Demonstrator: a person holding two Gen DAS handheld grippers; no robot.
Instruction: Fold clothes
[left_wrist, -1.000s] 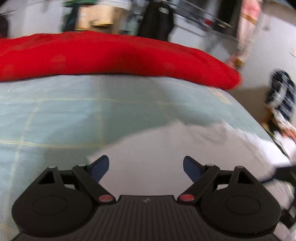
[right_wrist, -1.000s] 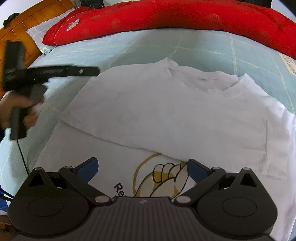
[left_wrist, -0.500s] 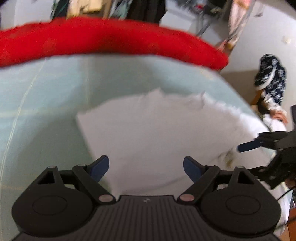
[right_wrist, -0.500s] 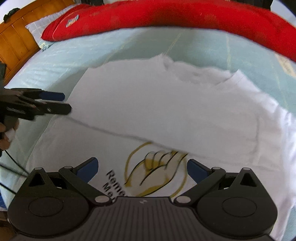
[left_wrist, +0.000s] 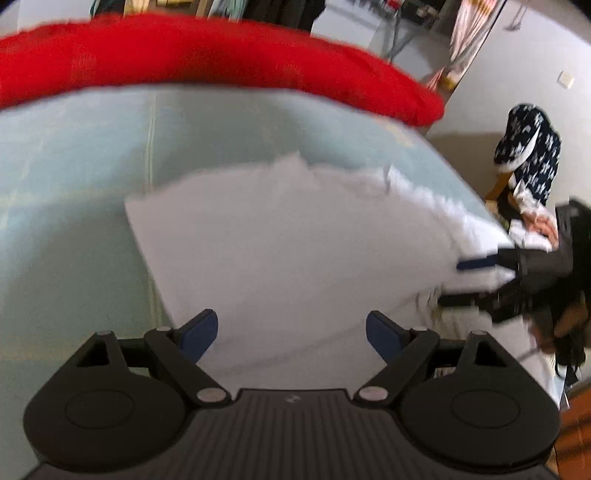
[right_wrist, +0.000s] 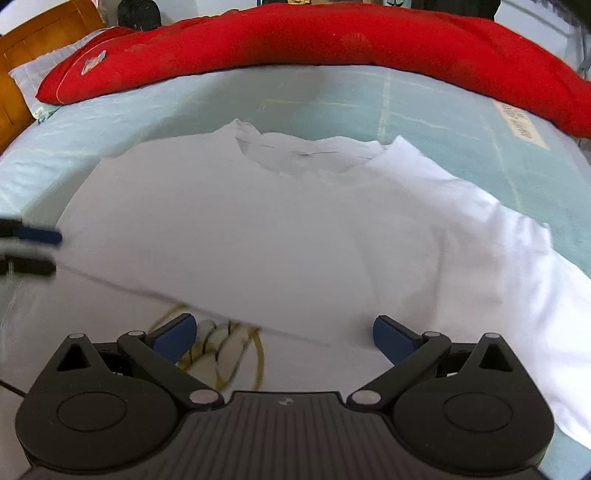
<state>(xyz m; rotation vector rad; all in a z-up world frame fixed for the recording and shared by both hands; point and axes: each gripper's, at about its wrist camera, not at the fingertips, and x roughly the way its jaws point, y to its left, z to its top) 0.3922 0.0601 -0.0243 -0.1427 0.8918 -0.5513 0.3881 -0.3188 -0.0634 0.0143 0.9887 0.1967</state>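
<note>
Lying on the bed, white T-shirt (right_wrist: 295, 229), print writing unreadable, both jaws wide, empty.

My left camera rides low over the bed (left_wrist: 74, 221), tilted down and looking across it toward the red quilt (left_wrist: 221, 55) at twelve o'clock, with my right gripper (left_wrist: 461, 280) at three. My right camera hangs close above the white T-shirt (right_wrist: 295, 229), facing the same quilt, left gripper (right_wrist: 44, 251) at nine. Both views share shirt, sheet and quilt.
</note>
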